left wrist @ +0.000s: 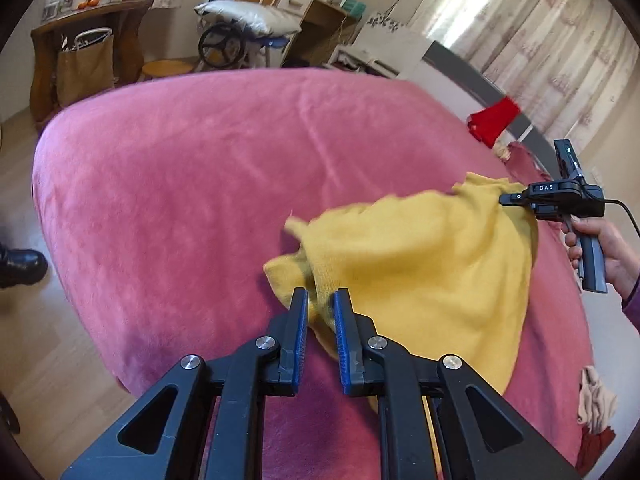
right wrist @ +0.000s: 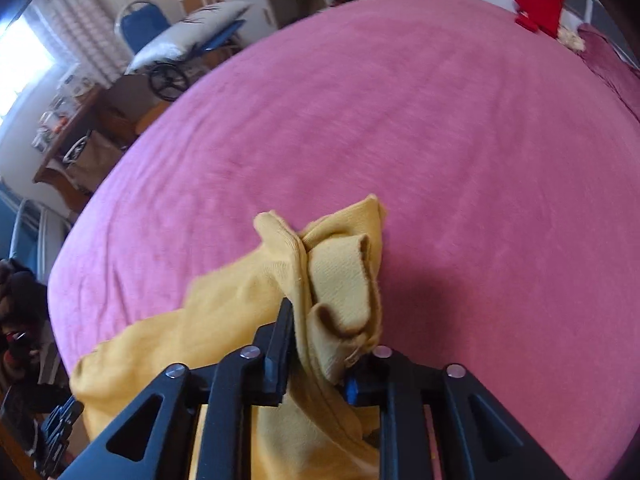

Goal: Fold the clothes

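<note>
A yellow knit garment (left wrist: 420, 272) hangs stretched just above the pink bed cover (left wrist: 200, 180), held up between both grippers. My left gripper (left wrist: 321, 300) is shut on one bunched edge of it, with the fabric pinched between the blue pads. At the right of the left wrist view a hand holds my right gripper (left wrist: 505, 199), which grips the garment's far corner. In the right wrist view, folds of the yellow garment (right wrist: 224, 320) are bunched between the fingers of the right gripper (right wrist: 324, 332) and hide its right fingertip. The pink cover (right wrist: 440, 140) lies below.
A red cloth (left wrist: 494, 120) lies near the grey headboard (left wrist: 500, 92). A small pile of clothes (left wrist: 596, 404) sits at the bed's right edge. Beyond the bed stand a chair with a pillow (left wrist: 248, 16), a wooden table (left wrist: 88, 28) and a paper bag (left wrist: 84, 68).
</note>
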Demonstrator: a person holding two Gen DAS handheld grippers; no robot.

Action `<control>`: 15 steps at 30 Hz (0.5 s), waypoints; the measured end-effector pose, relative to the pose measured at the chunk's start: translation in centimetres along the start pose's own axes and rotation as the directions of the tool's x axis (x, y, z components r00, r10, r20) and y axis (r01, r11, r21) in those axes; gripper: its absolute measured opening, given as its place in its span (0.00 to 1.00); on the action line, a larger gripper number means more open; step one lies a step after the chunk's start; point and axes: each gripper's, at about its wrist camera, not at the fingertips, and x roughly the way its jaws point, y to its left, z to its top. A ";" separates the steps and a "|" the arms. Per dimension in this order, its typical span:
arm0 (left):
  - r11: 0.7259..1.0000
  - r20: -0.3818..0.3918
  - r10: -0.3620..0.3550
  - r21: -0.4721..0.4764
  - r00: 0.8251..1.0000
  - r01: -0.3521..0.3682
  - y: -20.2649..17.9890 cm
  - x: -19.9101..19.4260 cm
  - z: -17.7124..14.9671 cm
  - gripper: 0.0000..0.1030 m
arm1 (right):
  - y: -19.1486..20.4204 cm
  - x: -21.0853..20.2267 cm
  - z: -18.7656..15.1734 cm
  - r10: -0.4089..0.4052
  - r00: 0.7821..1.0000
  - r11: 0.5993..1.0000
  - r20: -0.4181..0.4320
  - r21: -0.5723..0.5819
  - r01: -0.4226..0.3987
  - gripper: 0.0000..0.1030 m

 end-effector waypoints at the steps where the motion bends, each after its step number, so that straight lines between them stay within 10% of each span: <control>1: 1.000 -0.004 -0.004 -0.015 1.000 0.004 0.1 0.1 -0.5 0.16 | -0.9 0.6 -0.1 0.014 1.000 1.000 -0.008 0.019 -0.014 0.27; 9: 0.994 0.008 -0.087 -0.072 0.996 0.087 -0.3 -2.5 -3.6 0.27 | -8.3 -4.4 -2.7 0.219 0.962 0.960 0.161 0.142 -0.242 0.28; 15: 0.970 -0.119 -0.237 -0.089 0.964 0.227 -1.2 -2.9 -6.7 0.40 | -11.6 -4.2 -9.2 0.303 0.949 0.937 0.086 0.155 -0.313 0.31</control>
